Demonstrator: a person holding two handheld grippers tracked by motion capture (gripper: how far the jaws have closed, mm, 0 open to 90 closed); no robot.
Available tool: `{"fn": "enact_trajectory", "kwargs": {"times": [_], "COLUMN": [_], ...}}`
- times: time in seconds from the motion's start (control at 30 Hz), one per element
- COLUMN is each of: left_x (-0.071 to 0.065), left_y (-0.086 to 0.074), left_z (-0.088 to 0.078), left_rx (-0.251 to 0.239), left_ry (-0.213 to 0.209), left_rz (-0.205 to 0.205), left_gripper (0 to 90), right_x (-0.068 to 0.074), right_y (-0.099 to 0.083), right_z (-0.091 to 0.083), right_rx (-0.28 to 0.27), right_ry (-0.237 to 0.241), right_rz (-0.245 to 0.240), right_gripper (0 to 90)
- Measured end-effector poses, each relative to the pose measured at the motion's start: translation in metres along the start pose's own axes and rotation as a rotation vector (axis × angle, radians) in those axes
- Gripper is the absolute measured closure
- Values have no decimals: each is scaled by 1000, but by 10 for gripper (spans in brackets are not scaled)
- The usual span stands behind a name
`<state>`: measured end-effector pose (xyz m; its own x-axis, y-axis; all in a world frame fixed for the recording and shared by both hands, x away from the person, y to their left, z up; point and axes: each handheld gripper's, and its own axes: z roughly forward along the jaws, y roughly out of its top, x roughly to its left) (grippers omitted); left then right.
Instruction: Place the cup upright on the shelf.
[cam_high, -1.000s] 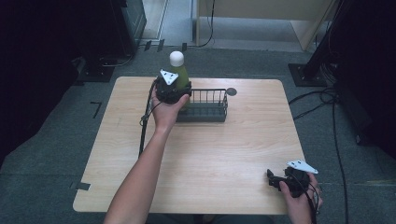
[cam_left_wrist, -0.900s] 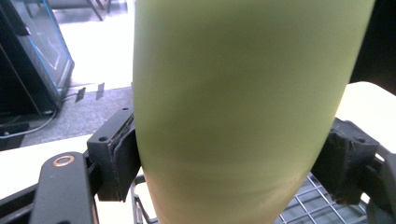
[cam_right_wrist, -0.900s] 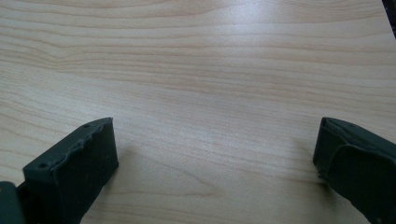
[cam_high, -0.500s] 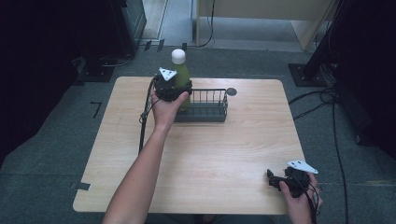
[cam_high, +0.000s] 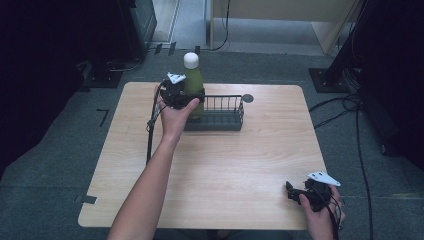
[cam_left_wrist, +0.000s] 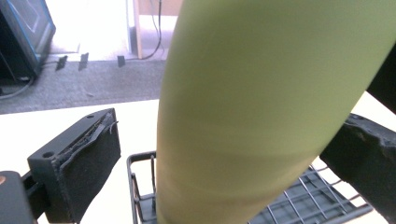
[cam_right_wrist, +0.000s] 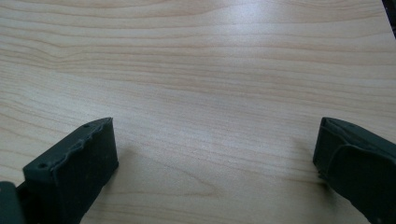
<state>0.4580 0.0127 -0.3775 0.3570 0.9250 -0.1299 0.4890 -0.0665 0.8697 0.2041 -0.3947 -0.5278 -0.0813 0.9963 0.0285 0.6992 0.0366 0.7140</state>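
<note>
Left gripper view: claw (cam_left_wrist: 224, 154) spread around bottle (cam_left_wrist: 261, 107), gap at left pad (cam_left_wrist: 88, 163)

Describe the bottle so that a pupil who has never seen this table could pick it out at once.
Start at the wooden table and look to its far edge, where a dark wire basket sits. The bottle stands upright in the basket's left end, between the jaws of the left gripper. It is the one tall thing there: a pale green body with a white cap.
</note>
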Motion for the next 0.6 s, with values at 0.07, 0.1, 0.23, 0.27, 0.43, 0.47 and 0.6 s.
{"fn": "enact_trajectory", "kwargs": {"times": [0.07,0.1,0.23,0.27,0.43,0.47,0.6], "left_x": [0,0,2,2,1,1,3], "left_y": [-1,-2,-4,-4,-5,-5,-11], "left_z": [-3,-5,-14,-16,-28,-30,-42], "left_rx": [5,3,-21,-25,-49,-54,-76], "left_ry": [-6,-9,-28,-30,-44,-45,-57], "left_rz": [8,12,-19,-19,1,-3,3], "left_gripper": [0,0,0,0,0,0,0], "right_x": [0,0,0,0,0,0,0], "right_y": [0,0,0,0,0,0,0], "right_z": [0,0,0,0,0,0,0], "right_rx": [0,0,0,0,0,0,0], "right_ry": [0,0,0,0,0,0,0], "right_rz": [0,0,0,0,0,0,0], "right_gripper": [0,0,0,0,0,0,0]}}
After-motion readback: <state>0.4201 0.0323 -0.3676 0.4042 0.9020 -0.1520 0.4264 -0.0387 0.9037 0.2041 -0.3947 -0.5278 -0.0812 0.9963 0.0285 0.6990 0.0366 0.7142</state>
